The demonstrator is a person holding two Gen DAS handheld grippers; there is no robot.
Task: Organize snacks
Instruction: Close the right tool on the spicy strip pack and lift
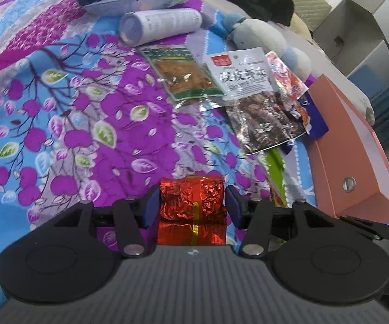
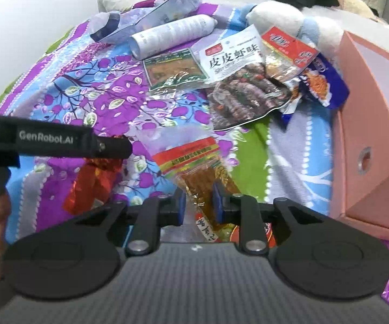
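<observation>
Your flowered bedspread (image 1: 92, 124) carries the snacks. Your left tool (image 1: 191, 205) grips a red foil packet (image 1: 193, 202); your right tool (image 2: 200, 205) pinches an orange snack bag (image 2: 194, 172).

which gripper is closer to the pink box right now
Right. The right gripper, shut on a yellow snack pack, sits just beside the pink box. The left gripper, holding a red foil pack, is farther off.

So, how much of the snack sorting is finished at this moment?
Little looks done: the pink box shows no snacks inside. In hand: the left claw grips a red foil packet, and the right claw is closed on a clear snack bag. Left: the green packet, the shrimp packet and others on the bedsheet.
</observation>
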